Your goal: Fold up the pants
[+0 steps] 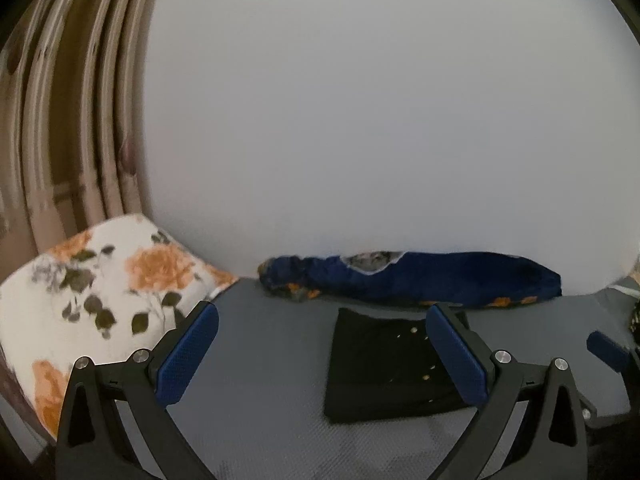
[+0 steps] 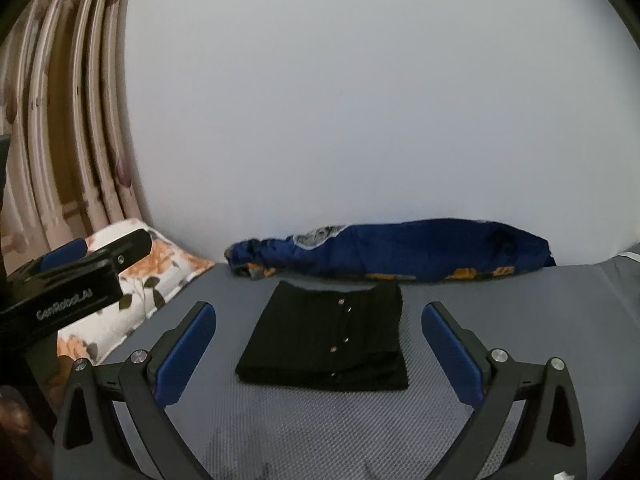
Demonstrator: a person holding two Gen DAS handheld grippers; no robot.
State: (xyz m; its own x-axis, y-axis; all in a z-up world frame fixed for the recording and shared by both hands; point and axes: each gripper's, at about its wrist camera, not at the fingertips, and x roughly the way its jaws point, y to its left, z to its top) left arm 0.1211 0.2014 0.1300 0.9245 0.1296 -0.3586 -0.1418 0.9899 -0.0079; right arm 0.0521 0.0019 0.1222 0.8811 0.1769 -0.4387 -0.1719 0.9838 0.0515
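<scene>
The black pants [image 2: 328,336] lie folded into a compact rectangle on the grey bed surface [image 2: 320,432], a row of small metal snaps showing on top. In the left wrist view the pants [image 1: 384,368] lie right of centre, partly behind the right finger. My left gripper [image 1: 322,354] is open and holds nothing, raised in front of the pants. My right gripper [image 2: 320,354] is open too, empty, its blue pads on either side of the pants and short of them. The left gripper [image 2: 68,280] shows from the side at the left of the right wrist view.
A rolled dark blue blanket [image 2: 400,252] with orange flowers lies along the white wall behind the pants. A white pillow [image 1: 100,292] with orange flowers sits at the left, and striped curtains [image 1: 68,100] hang behind it.
</scene>
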